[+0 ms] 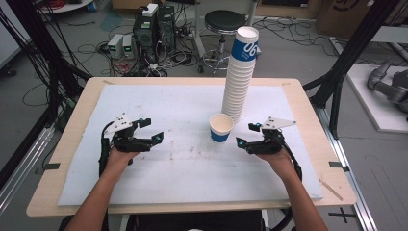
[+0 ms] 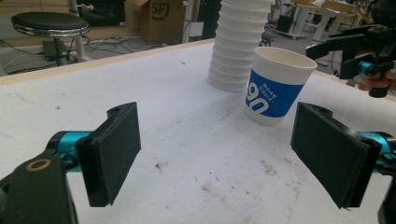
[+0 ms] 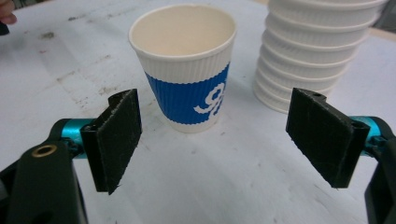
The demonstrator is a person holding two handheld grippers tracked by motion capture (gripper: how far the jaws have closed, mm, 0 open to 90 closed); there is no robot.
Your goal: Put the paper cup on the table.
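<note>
A single white paper cup (image 1: 221, 127) with a blue band stands upright and empty on the white mat (image 1: 159, 163), just in front of a tall leaning stack of the same cups (image 1: 239, 77). My right gripper (image 1: 245, 136) is open a short way to the right of the cup; in the right gripper view the cup (image 3: 187, 65) stands just beyond the open jaws, apart from the pads (image 3: 119, 140), with the stack (image 3: 317, 51) behind it. My left gripper (image 1: 150, 130) is open at the left of the mat, empty, with the cup (image 2: 276, 84) and stack (image 2: 238, 42) far ahead.
The white mat covers most of a wooden table (image 1: 72, 125). Behind the table stand a round black stool (image 1: 223, 21), computer boxes (image 1: 154, 29) and tangled cables on the floor. Black frame posts (image 1: 346, 62) rise at the right side.
</note>
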